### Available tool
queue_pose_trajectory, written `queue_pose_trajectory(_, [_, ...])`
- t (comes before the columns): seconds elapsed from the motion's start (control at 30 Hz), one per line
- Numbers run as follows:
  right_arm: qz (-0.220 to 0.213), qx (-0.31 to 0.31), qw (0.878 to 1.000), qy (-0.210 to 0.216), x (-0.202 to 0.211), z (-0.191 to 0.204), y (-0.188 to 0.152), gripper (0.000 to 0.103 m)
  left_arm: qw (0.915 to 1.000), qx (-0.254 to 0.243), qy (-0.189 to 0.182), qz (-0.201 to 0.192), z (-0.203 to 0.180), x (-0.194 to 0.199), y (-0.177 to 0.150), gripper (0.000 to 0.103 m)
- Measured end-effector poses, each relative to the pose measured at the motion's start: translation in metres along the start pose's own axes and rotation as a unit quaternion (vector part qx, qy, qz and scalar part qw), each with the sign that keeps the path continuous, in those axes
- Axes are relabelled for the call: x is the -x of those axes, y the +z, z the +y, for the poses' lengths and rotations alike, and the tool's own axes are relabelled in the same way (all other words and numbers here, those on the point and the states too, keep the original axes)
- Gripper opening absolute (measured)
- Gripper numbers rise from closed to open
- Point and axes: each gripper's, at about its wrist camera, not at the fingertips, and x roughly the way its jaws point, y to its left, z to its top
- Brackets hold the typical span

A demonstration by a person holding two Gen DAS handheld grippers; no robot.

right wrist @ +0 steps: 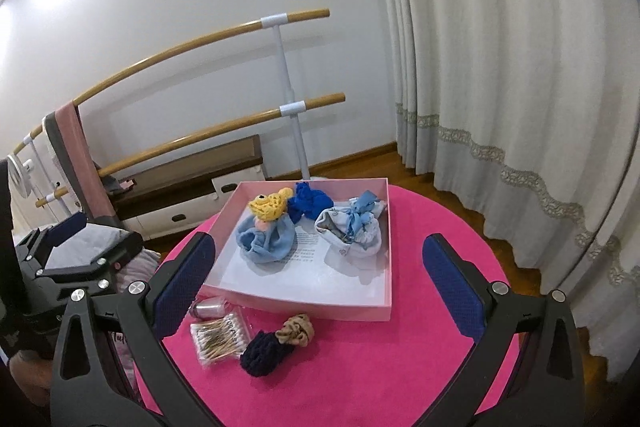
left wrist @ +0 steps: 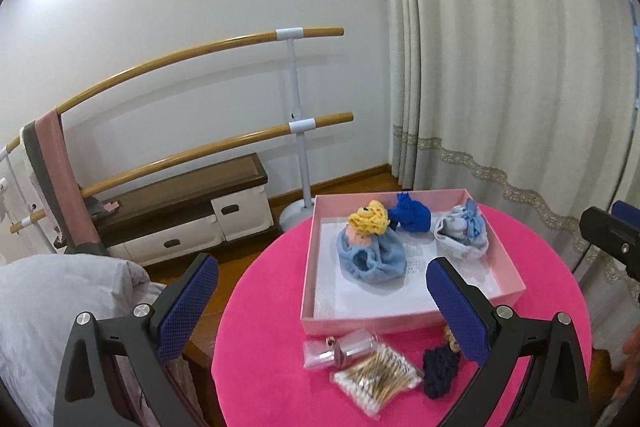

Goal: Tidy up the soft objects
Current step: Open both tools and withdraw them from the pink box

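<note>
On the round bench (right wrist: 360, 367) with the pink cover stands a shallow pink box (right wrist: 312, 301), open at the top. Inside the box lie four soft things: a light blue bundle (right wrist: 266, 243), a yellow knitted piece (right wrist: 267, 206) that rests on the far side of this bundle, a dark blue knitted piece (right wrist: 310, 205) just behind, and a white-and-blue bundle (right wrist: 352, 233) near the right wall of the box.

In front of the box, on the bare cover, lie a navy scrunchie (right wrist: 265, 353) and a tan scrunchie (right wrist: 295, 329); these two touch each other. Beside them at the left is a clear bag of cotton swabs (right wrist: 218, 339), and next to it a small clear container (right wrist: 210, 307) close to the box wall.

The left tongs (left wrist: 322, 311) are spread wide and hold nothing; they hover above the near part of the bench. The right tongs (right wrist: 318, 295) are wide too, also with nothing between them, above the front edge of the box. Behind the bench are a white curtain (right wrist: 500, 67) and a wooden barre (right wrist: 224, 31) at the wall
</note>
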Motion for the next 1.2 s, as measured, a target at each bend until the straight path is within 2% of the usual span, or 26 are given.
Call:
queue_pose_trajectory(0.3, [-0.02,0.007,1.0,0.002,0.028,0.013,-0.03,0.103,0.9992,0.037,0.011,0.009,0.011,0.027,-0.031,0.103])
queue_pose_trajectory(0.43, [-0.006,0.017,1.0,0.008,0.029,0.022,-0.045,0.103,0.9987,0.044,0.014,0.02,0.012,0.032,-0.04,0.103])
queue_pose_trajectory(0.8, [-0.008,0.016,1.0,-0.001,0.038,0.022,-0.049,0.103,0.9986,0.049,0.016,0.011,0.017,0.054,-0.047,0.103])
queue_pose_trajectory(1.2, [-0.006,0.015,1.0,-0.001,0.04,0.02,-0.049,0.103,0.9987,0.048,0.013,0.012,0.013,0.056,-0.049,0.103])
